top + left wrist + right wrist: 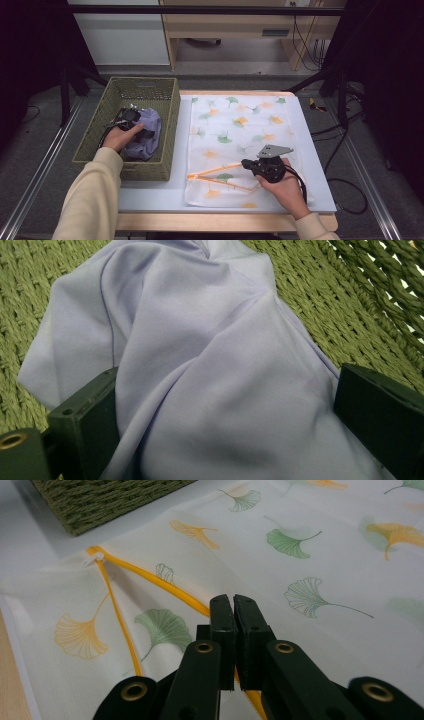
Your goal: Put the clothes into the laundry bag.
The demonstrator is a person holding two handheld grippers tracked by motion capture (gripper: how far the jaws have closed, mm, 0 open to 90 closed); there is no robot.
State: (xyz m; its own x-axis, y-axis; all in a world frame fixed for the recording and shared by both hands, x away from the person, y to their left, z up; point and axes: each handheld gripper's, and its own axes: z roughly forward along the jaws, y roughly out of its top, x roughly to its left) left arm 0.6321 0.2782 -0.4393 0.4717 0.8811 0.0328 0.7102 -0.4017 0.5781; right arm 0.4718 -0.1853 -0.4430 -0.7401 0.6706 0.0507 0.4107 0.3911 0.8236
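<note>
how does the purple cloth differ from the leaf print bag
The plain lilac purple cloth is one colour; the white mesh bag with green and orange ginkgo leaves is patterned and has an orange zipper. The cloth lies bunched in the green woven basket; the bag lies spread flat on the white table top. The cloth sits between the left claw's open jaws; the right claw is shut at the bag's zipper edge. Both are soft fabric.

**Left Gripper at the Cloth**

The two black jaws are standing wide apart, one on each side of a fold of lilac cloth. The cloth is lying crumpled on the green woven basket floor.
</note>
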